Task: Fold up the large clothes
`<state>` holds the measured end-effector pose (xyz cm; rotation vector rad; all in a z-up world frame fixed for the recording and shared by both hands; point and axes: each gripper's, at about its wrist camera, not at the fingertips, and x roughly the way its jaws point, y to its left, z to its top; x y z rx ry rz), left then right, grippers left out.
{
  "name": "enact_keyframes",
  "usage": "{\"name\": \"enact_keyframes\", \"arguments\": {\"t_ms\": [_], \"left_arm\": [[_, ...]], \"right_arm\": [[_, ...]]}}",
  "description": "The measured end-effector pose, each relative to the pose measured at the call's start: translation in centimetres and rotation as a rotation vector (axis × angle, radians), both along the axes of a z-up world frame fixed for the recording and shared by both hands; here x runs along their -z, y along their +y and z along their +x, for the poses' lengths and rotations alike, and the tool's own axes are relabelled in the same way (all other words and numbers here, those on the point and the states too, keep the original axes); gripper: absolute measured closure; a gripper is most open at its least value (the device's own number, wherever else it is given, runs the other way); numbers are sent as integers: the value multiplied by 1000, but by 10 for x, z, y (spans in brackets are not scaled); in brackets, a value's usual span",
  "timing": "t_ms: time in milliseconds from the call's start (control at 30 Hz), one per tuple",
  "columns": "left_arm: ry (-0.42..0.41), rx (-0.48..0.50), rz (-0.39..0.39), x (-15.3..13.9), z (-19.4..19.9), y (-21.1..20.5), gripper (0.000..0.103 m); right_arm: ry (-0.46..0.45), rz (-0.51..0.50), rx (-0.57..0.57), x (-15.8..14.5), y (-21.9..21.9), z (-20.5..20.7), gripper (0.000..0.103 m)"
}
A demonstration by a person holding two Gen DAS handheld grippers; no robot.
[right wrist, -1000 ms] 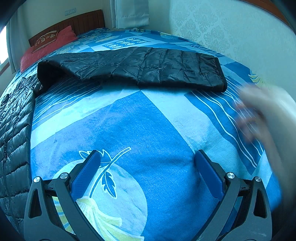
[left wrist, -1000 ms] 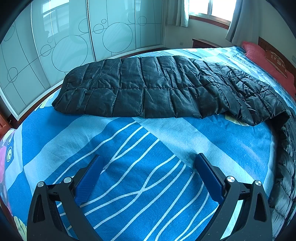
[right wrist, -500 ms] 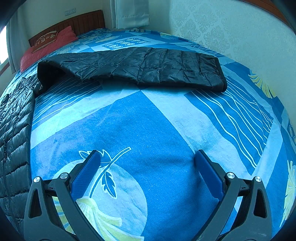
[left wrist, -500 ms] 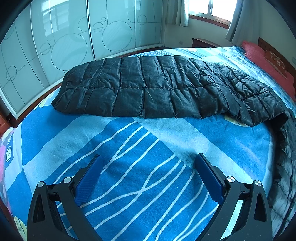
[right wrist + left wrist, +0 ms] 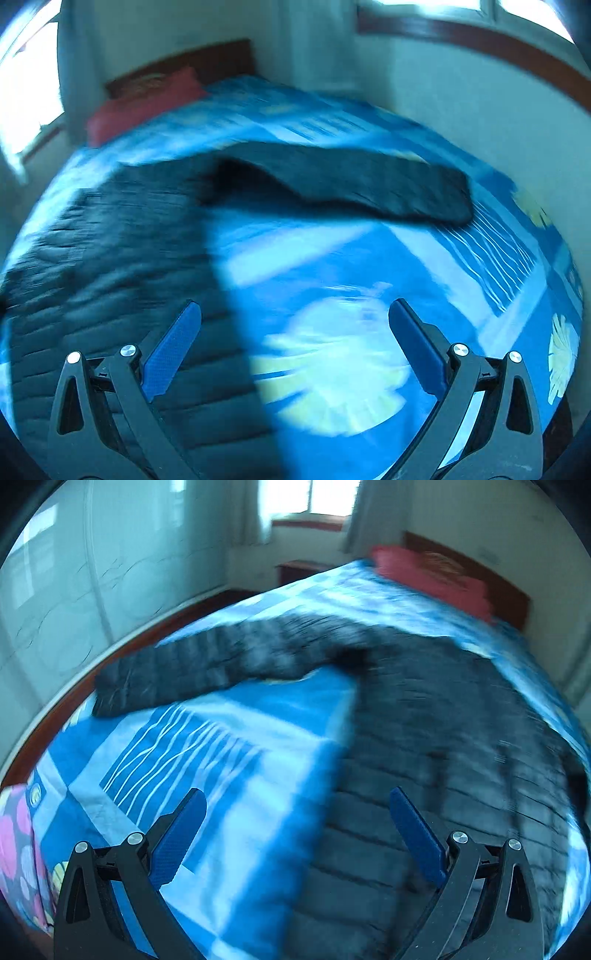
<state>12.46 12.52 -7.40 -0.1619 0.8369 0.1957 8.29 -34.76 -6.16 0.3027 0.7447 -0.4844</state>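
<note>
Now, left gripper (image 5: pixel 297 805): its two blue fingers are spread wide with nothing between them. It hangs over the spot where the coat's edge meets the bed.
Right gripper (image 5: pixel 294 317): also spread wide and holding nothing, above the coat's other edge.
Coat (image 5: pixel 424 738): black and puffy, lying flat on the bed. One sleeve (image 5: pixel 207 668) sticks out toward the bed's edge. In the right view the other sleeve (image 5: pixel 369 184) sticks out the other way.
Bed (image 5: pixel 258 720): covered by a blue sheet with white lines.
Pillow (image 5: pixel 432 576): red, at the far end by the brown headboard.
Both pictures: blurry.
</note>
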Motion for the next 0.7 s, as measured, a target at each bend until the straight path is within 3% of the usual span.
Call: {"name": "enact_keyframes", "arguments": {"t_ms": [200, 300, 700], "left_arm": [[-71, 123, -13, -50, -28, -51, 5], [-104, 155, 11, -66, -44, -69, 5], [-129, 199, 67, -79, -96, -106, 5]], "right_arm": [[-97, -70, -175, -69, 78, -7, 2], [-125, -99, -230, -86, 108, -19, 2], [-121, -123, -267, -83, 140, -66, 2]]}}
